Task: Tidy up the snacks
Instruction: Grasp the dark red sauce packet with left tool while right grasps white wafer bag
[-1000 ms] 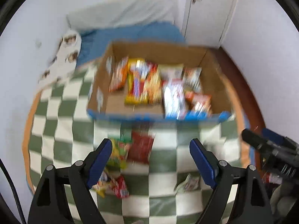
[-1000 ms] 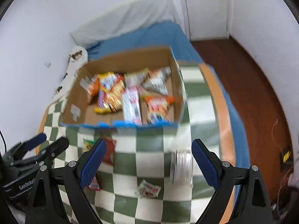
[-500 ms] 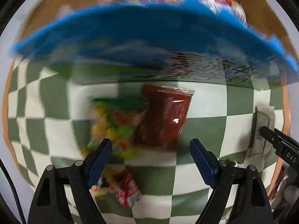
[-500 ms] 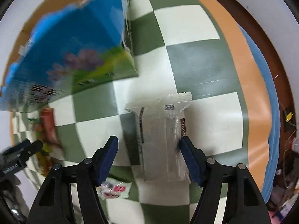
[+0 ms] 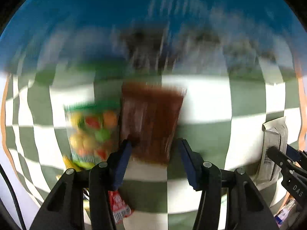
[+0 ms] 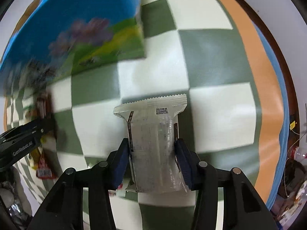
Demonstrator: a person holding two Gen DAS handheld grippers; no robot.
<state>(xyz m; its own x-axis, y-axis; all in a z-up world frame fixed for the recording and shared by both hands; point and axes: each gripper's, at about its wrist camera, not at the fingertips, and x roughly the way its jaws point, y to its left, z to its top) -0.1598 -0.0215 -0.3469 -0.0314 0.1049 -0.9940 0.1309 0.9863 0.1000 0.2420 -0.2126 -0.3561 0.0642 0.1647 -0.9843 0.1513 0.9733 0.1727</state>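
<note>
In the left wrist view a dark red snack packet [image 5: 151, 118] lies blurred on the checked cloth [image 5: 207, 99], just in front of the blue box wall [image 5: 153, 19]. My left gripper [image 5: 154, 149] points down over the packet's near end, its jaws closing with the pads at the packet's two sides. In the right wrist view a white, partly clear packet [image 6: 153, 118] lies lengthwise between the fingers of my right gripper [image 6: 152, 145]. Those jaws are closing too, and both blue pads press on its sides.
A green bag of coloured sweets [image 5: 90, 132] lies touching the red packet's left side, and a small red packet [image 5: 119, 207] sits under the left finger. The box corner [image 6: 86, 28] stands at upper left of the right wrist view. The cloth's orange border [image 6: 268, 105] marks its right edge.
Both grippers dropped from above the box down to the cloth. Both pairs of jaws narrowed, the left around the dark red packet, the right onto the white packet.
</note>
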